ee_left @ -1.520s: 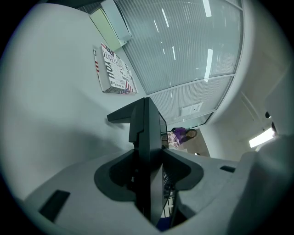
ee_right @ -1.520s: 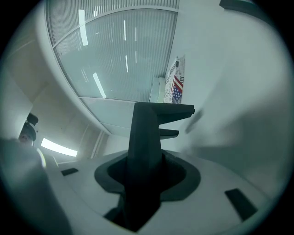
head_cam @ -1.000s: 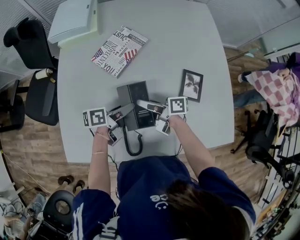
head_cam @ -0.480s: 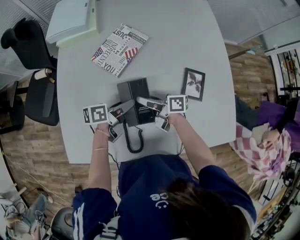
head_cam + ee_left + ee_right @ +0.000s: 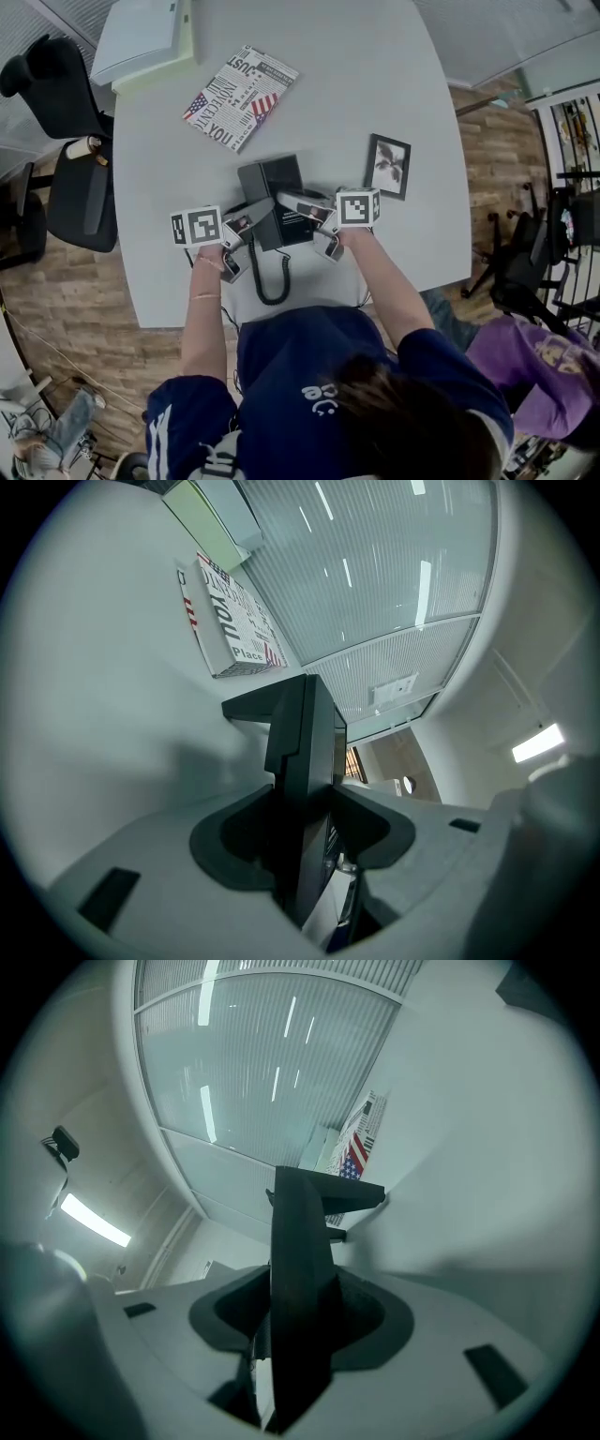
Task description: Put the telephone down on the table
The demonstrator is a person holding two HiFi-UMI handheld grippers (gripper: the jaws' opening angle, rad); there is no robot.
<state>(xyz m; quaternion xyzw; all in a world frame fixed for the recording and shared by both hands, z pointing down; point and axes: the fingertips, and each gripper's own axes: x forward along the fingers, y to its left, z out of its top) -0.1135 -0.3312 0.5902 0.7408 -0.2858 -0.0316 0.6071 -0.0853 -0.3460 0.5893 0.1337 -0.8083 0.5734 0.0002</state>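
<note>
Telephone (image 5: 274, 202) sat at near middle of table (image 5: 375, 84), long axis running away from person | left gripper (image 5: 246, 225) clamped its left edge | right gripper (image 5: 292, 202) held right edge, jaws opening

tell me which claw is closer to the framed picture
Right. The right claw, opening with the phone between its jaws, sits beside the picture; the left claw grips the phone's far side.
</note>
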